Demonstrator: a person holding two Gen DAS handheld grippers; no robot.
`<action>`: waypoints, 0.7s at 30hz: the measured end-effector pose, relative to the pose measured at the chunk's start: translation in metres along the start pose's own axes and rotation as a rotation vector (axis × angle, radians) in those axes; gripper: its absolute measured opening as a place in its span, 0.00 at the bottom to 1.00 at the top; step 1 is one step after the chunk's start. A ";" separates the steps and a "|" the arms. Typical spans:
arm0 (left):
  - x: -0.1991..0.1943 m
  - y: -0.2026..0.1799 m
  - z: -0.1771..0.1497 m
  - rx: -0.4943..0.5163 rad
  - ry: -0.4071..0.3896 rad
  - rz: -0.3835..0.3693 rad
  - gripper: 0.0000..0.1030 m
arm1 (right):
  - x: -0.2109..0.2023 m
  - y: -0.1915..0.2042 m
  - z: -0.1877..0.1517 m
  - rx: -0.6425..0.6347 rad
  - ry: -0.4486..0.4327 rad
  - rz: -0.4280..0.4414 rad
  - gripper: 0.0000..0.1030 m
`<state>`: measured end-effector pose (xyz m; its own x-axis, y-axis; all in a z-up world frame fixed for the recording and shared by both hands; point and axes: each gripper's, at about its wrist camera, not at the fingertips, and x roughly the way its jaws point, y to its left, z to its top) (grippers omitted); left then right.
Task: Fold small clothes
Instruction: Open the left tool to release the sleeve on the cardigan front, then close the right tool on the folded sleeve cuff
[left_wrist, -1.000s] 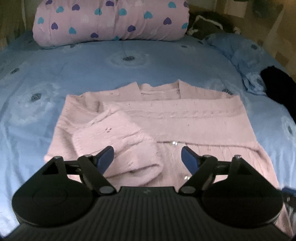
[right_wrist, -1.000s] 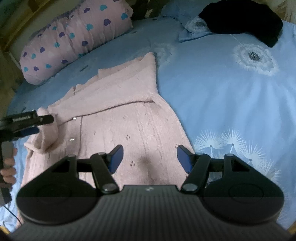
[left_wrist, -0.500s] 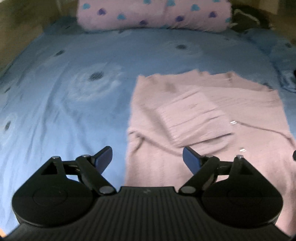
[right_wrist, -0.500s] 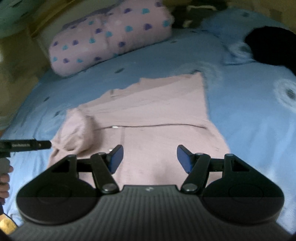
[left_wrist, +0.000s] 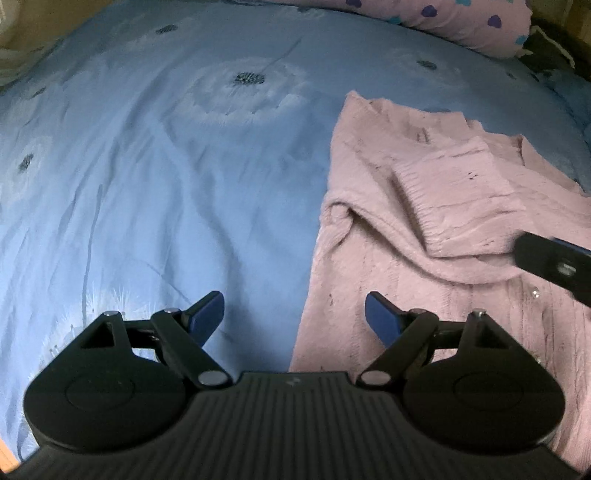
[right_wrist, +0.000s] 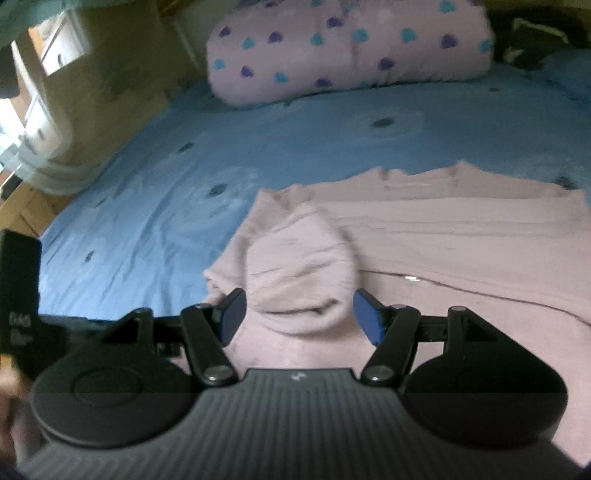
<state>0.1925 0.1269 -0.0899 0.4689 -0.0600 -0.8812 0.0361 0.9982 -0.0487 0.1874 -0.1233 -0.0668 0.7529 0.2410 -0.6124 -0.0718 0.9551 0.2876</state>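
Left wrist view shows the left gripper released, its blue pads wide apart with nothing between them, hanging over the seam where the blue bed sheet meets the near edge of the pink cardigan. To its left lies only bare sheet with dandelion prints; straight ahead and to its right the cardigan lies flat on the bed, its sleeve laid across the chest, cuff toward the buttons. That placement reads as one fold done, so the body can be doubled next. The gripper seems poised at the hem edge for that reason, though this is a judgement. Further right, the dark tip of the other gripper reaches in over the knit. Right wrist view has the right gripper likewise released, pads spread on either side of the folded cuff without pressing it. To its left the left tool's black body stands at the frame edge, close enough to crowd a grab there. Beyond the cardigan sits a heart-print pillow, well apart and no hindrance. The bulky cuff could slip open if the body is lifted carelessly.
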 end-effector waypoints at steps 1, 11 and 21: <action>0.002 0.001 0.000 -0.002 0.000 -0.004 0.84 | 0.010 0.005 0.001 -0.006 0.012 0.011 0.64; 0.006 0.013 0.004 -0.035 -0.012 -0.020 0.84 | 0.078 0.028 0.003 -0.052 0.081 -0.013 0.63; 0.005 -0.001 0.007 -0.008 -0.032 -0.039 0.84 | 0.087 0.019 0.002 -0.075 0.106 -0.040 0.17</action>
<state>0.2013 0.1257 -0.0906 0.4954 -0.0991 -0.8630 0.0478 0.9951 -0.0868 0.2530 -0.0849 -0.1135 0.6829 0.2154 -0.6980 -0.0944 0.9735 0.2081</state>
